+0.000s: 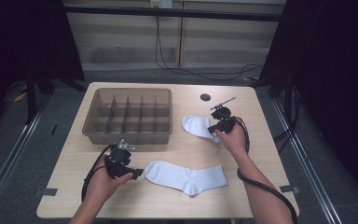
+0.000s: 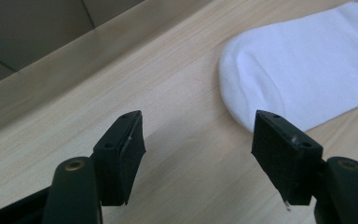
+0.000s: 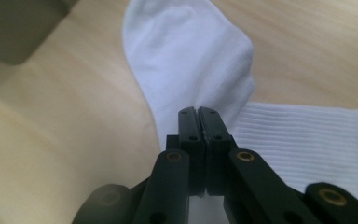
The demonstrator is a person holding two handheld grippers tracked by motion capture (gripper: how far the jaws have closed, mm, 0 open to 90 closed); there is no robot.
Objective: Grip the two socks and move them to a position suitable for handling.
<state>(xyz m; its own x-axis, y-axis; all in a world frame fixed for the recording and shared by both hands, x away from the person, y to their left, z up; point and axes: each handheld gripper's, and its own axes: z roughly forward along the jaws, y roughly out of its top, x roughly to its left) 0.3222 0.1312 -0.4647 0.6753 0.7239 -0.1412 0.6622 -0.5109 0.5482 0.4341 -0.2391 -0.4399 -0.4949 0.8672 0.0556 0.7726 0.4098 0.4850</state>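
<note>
At seven o'clock on the table (image 1: 177, 95): left gripper (image 1: 137, 173), jaws spread wide, nothing between them, tips just short of the toe of the near sock (image 1: 186, 177); hand wrapped round the body, forearm angled in from the bottom edge. Behind, at eleven: compartmented grey tray (image 1: 129, 135). At three o'clock: right gripper (image 1: 212, 129), jaws clenched together on the far sock (image 1: 198, 126), pinching its fabric near the heel; wrist bent inward, pointing toward nine.
</note>
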